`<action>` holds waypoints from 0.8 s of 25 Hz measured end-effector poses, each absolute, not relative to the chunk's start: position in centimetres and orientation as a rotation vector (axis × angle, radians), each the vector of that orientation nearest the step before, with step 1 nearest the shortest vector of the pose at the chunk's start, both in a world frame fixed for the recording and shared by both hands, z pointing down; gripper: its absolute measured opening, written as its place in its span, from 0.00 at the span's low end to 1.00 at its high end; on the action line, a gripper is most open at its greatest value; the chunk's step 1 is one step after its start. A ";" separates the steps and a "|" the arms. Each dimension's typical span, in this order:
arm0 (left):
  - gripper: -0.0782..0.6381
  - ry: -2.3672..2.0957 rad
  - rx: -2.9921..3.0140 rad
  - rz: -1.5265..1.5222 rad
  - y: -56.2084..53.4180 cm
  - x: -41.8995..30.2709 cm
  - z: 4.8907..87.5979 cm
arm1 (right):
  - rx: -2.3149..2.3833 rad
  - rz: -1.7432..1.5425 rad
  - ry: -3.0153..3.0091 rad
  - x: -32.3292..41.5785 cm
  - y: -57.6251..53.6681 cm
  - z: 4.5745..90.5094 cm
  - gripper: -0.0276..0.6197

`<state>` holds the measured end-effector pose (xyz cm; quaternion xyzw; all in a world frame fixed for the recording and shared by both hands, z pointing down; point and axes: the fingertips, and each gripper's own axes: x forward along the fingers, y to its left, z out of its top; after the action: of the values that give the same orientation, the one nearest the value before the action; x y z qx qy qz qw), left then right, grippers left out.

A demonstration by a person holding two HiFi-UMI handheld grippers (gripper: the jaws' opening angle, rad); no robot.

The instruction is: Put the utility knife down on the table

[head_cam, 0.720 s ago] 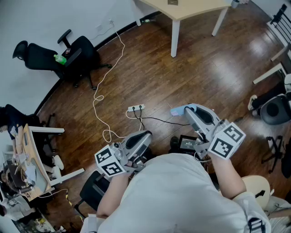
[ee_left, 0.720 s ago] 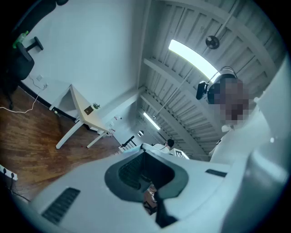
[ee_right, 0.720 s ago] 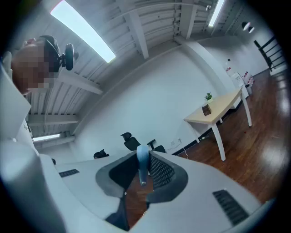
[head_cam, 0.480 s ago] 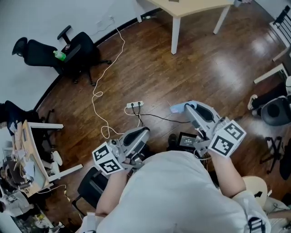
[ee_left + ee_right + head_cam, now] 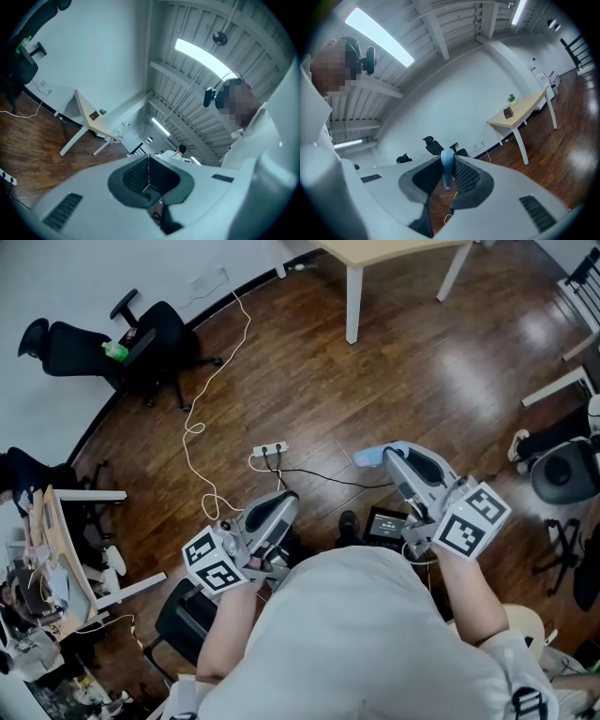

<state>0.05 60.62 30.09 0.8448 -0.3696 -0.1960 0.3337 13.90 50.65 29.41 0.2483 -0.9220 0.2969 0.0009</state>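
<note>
Utility knife point(image 5: 446, 166) is not yet on the table point(image 5: 403, 247), which is the place it has to reach. Largest in view is the wooden floor point(image 5: 422, 381) that spreads out from the table's legs. The table itself stands at the far edge of the head view, well apart from both grippers. Its pale top looks mostly bare in the right gripper view, with only a small box point(image 5: 508, 112) on it, so I judge there is room to lay the knife flat.

The person point(image 5: 356, 634) stands well short of the table and faces toward it, with both arms drawn in close to the body. That looks like a carrying posture and not a placing one.

The right gripper point(image 5: 392, 459) is the nearer of the 2 to the table. Its jaws pinch the light blue knife, which sits on edge between the ribbed pads with 1 end poking out toward the table. That firm pinch probably keeps the knife from slipping while it is carried.

The left gripper point(image 5: 149, 174) is farther from the table, and its jaws are pressed together with nothing between them. It seems idle, as 1 gripper is enough for this job.
</note>
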 end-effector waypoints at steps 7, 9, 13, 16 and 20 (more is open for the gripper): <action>0.11 -0.963 2.208 -0.501 59.0 2.1 30.0 | 0.793 0.928 -2.893 16.3 49.2 29.5 0.15; 0.11 -0.961 2.208 -0.496 58.6 2.1 30.1 | 0.796 0.930 -2.893 16.3 48.8 29.8 0.15; 0.11 -0.958 2.196 -0.478 58.3 1.6 30.5 | 0.795 0.959 -2.869 15.8 48.2 30.7 0.15; 0.11 -0.953 2.189 -0.475 57.5 0.6 30.8 | 0.779 0.963 -2.855 14.6 47.8 31.1 0.15; 0.11 -0.923 2.187 -0.486 55.2 -1.4 31.3 | 0.807 0.935 -2.833 12.6 45.8 31.4 0.15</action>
<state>-1.45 55.19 31.34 0.8450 -0.3564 -0.1876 0.3517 12.62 45.83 31.43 0.2611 -0.9164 0.3024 0.0255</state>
